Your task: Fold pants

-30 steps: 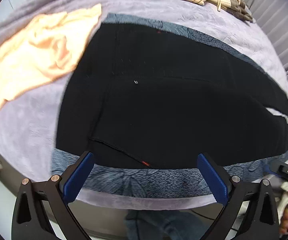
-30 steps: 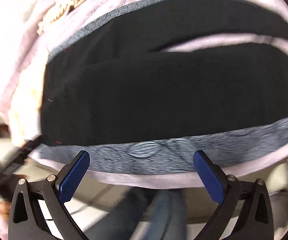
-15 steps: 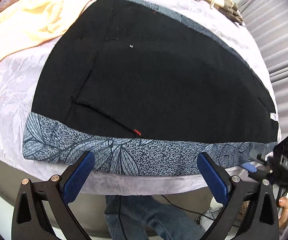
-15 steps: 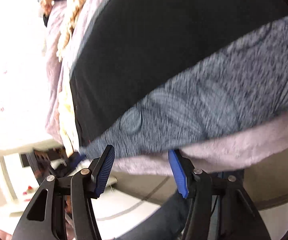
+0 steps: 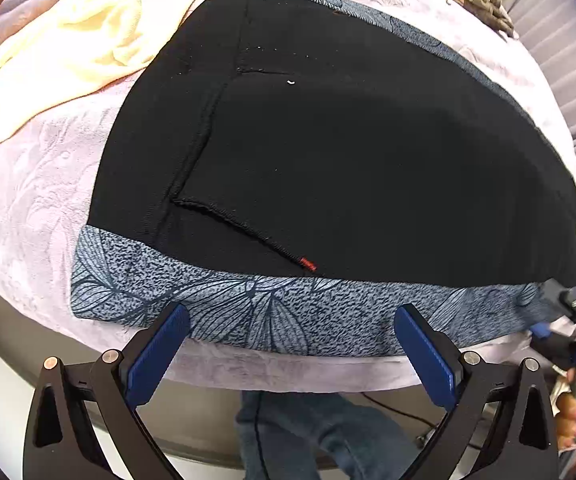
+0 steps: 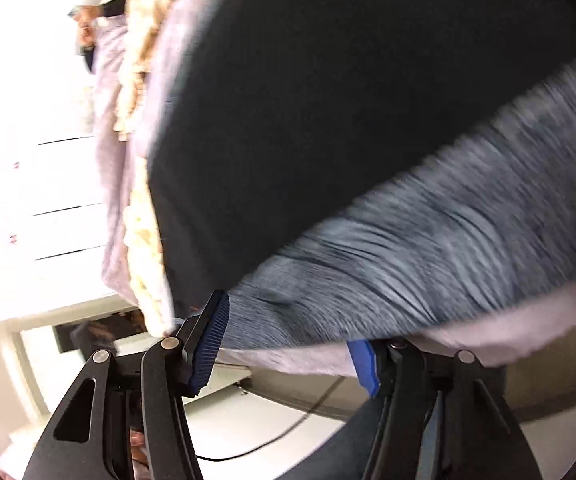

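Right tongs (image 6: 288,344) nearer pants (image 6: 448,264) edge

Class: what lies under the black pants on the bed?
Under the black pants lies a blue leaf-patterned cloth, showing along their near and far edges, over a lilac blanket. Whatever lies beneath the pants' middle is hidden.

Pants (image 5: 348,152): black, with a small red tag (image 5: 308,265) at a pocket end. Beneath them, cloth (image 5: 247,312): grey-blue speckle with dark leaf outlines. Bed cover (image 5: 35,200): pale lilac, embossed floral. Garment (image 5: 75,44) at 10 o'clock: pale yellow. Gripper pads (image 5: 155,354): blue.
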Motion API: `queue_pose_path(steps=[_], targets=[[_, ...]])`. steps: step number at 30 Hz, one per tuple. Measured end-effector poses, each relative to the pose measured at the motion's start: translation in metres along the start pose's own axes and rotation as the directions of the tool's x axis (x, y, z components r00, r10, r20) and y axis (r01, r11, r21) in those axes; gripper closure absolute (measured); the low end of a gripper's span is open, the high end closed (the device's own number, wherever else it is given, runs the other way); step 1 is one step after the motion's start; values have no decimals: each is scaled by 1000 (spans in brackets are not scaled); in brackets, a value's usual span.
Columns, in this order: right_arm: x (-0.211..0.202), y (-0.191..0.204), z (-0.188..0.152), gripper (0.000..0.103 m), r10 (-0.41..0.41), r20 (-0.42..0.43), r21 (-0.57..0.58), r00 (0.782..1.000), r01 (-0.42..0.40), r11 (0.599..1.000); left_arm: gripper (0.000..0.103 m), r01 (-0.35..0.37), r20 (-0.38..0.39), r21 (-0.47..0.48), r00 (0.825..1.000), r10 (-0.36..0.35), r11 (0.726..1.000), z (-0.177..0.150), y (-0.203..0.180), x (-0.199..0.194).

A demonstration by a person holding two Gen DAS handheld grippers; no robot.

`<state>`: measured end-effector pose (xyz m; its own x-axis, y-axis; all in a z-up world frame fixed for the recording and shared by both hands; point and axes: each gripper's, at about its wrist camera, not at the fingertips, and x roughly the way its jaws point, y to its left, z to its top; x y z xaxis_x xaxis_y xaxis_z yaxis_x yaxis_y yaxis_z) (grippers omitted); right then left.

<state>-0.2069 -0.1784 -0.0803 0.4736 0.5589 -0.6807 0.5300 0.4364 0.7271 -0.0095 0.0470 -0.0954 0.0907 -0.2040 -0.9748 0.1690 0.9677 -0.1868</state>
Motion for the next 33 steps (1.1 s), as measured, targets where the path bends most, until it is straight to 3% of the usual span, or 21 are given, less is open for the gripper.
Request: queue_pose_path(steps=[3,7,12,14,15,16,17,20,24,25,26,30,31,33], targets=[[-2,4,-1,41,26,1,-18,1000,-26,999,0,51,21,-34,999,-50,998,-2,8,-8],[15,-5,-11,41,38,-57,-5,998,-39,999,0,137,29,-61,990,-136,989,-8,20,-13],[55,21,-2,41,156,-87,-4,984,-157,988,0,187,7,-36,982,-187,982,-13,22,-13],[54,36,3,41,193,-82,-18,978,-195,981,0,277,-1,-76,960,-278,958,-16,23,-16],[52,48,5,41,222,-73,-32,972,-225,974,0,336,-3,-103,941,-338,936,-18,23,-17],[45,58,8,41,249,-67,-50,966,-252,966,0,411,2,-131,910,-414,902,-19,20,-18],[38,64,6,41,266,-69,-64,961,-271,961,0,438,7,-138,897,-441,888,-19,18,-17],[27,81,10,41,282,-85,-109,956,-290,951,0,471,38,-195,880,-474,860,-9,12,-2],[23,78,9,41,286,-101,-120,953,-297,947,0,502,159,-378,863,-480,778,4,42,13],[23,76,8,41,282,-110,-122,953,-295,948,8,498,176,-393,866,-468,773,6,48,14],[22,72,6,41,274,-115,-128,955,-287,949,13,484,186,-400,874,-448,778,10,53,14],[14,34,4,41,197,-78,-94,977,-204,974,40,401,117,-336,915,-385,852,16,56,24],[8,14,5,41,177,-47,-58,983,-180,982,49,375,94,-313,926,-365,873,15,54,25],[-8,-30,10,41,169,21,51,985,-170,984,56,328,67,-261,945,-321,908,12,49,29]])
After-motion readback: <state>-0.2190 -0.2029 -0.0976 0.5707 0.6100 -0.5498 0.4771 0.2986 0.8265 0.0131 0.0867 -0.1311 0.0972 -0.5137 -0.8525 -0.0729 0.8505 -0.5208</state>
